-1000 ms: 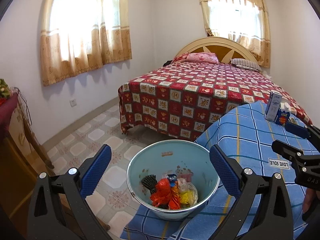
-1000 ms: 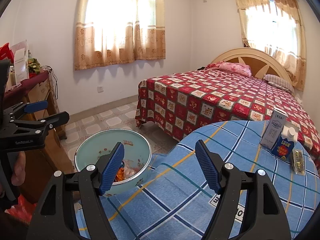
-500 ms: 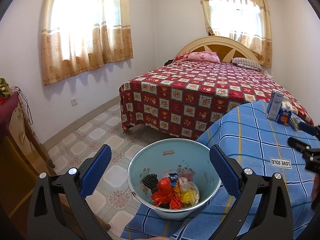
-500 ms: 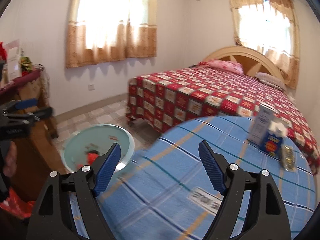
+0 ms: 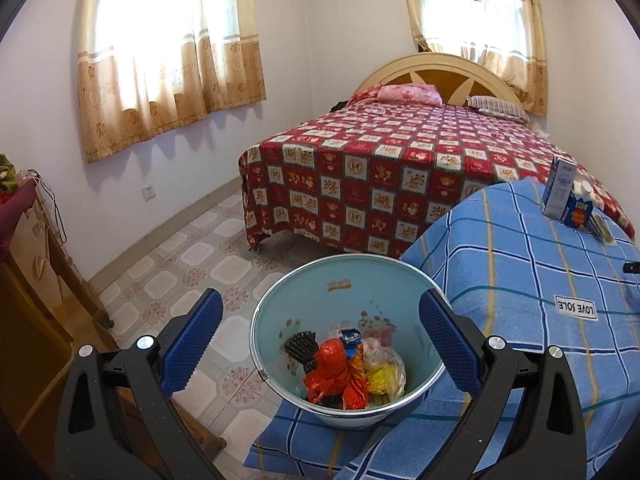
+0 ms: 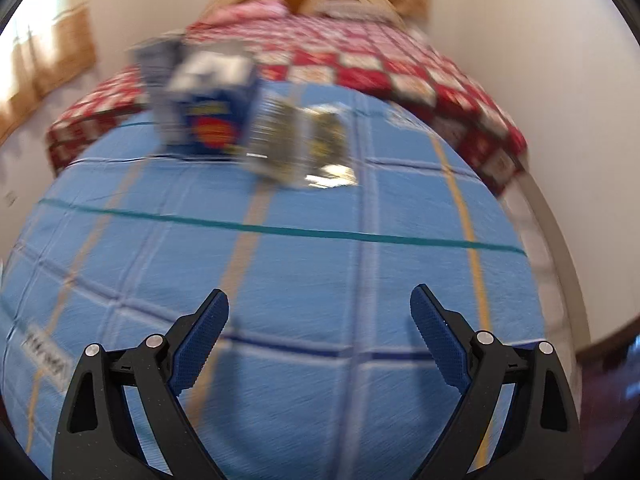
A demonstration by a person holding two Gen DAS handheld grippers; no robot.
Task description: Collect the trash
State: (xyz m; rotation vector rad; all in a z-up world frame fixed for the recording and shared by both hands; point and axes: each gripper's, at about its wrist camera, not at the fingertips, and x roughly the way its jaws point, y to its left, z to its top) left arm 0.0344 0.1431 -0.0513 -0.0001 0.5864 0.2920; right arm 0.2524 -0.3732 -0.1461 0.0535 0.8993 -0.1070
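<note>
- Nearest in the left wrist view: left claw (image 5: 320, 334) spread wide, blue ribbed pads (image 5: 194, 344) standing either side of the bucket without touching it, gripping nothing.
- Just beyond and between those pads: pale blue bucket (image 5: 416, 296) with a metal rim, seated on the near edge of the blue checked cloth (image 5: 520, 280) covering the counter.
- Inside the bucket, heaped at the bottom: collected trash (image 5: 352, 368), including a red-orange crumpled wrapper, a yellow bag, a clear plastic bag and a black ribbed piece.
- Farther right across the cloth: a white label reading "LOVE SOLE" upside down.
- At the far right edge of the counter: a tall pale carton (image 5: 560, 188) upright, a shorter dark blue carton (image 5: 578, 210) just beside it, and a flat foil packet (image 5: 602, 226) lying next to that.
- Behind the counter: bed (image 5: 380, 168) under a red patchwork cover, pink pillow at the arched headboard, curtained windows on two walls, tiled floor to the left.
- Nearest in the right wrist view, heavily blurred: right claw (image 6: 319, 330) open wide, jaws just widened further, nothing between them, only blue cloth under the gap.
- Well ahead of that claw: the dark blue carton (image 6: 212, 120), the pale carton (image 6: 156, 64) behind it to the left, and the foil packet (image 6: 300, 140) flat on the cloth to the right, all untouched.
- Beyond them: the red bed (image 6: 360, 60) and headboard, smeared.
</note>
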